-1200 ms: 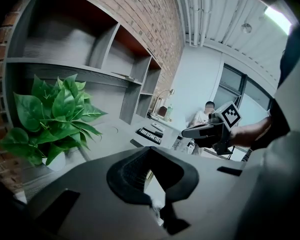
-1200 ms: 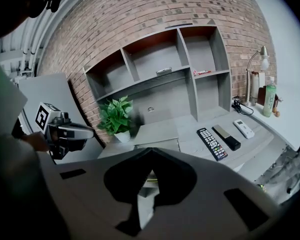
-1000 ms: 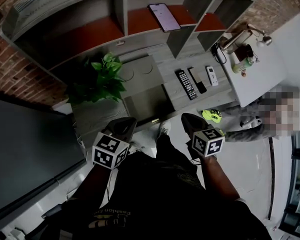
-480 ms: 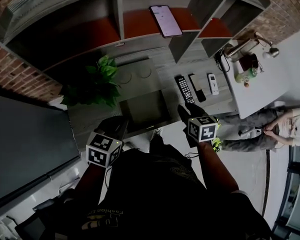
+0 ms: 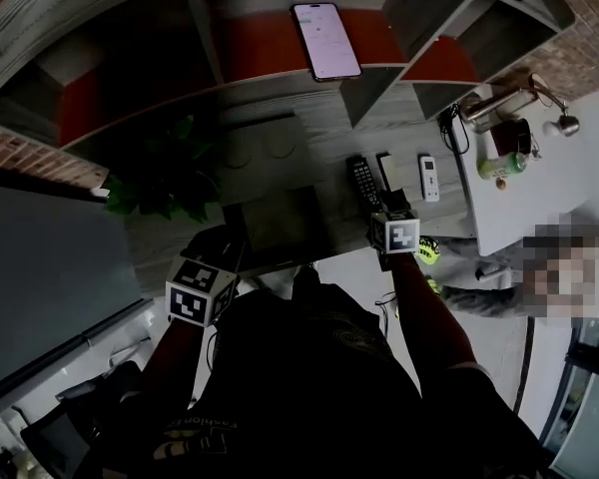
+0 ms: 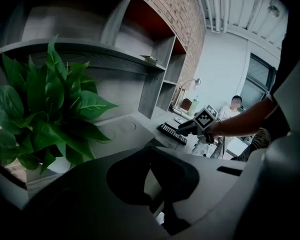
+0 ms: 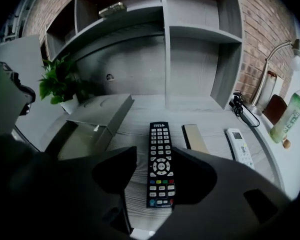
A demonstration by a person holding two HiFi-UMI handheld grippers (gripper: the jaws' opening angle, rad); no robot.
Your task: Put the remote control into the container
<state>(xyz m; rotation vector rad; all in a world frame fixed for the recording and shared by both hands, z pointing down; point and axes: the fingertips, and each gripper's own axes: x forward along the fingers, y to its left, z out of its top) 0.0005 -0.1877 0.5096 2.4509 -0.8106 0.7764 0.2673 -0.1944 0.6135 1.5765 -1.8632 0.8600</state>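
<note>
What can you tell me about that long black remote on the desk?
The remote is a long, slim black bar, plastic by its look. It has rows of pale buttons, a round pad midway and four coloured keys near the closer end. It lies flat and face up on the grey wood-grain desk, between an open box and a thin tan slab. The right gripper has its opening jaws either side, not gripping.
</note>
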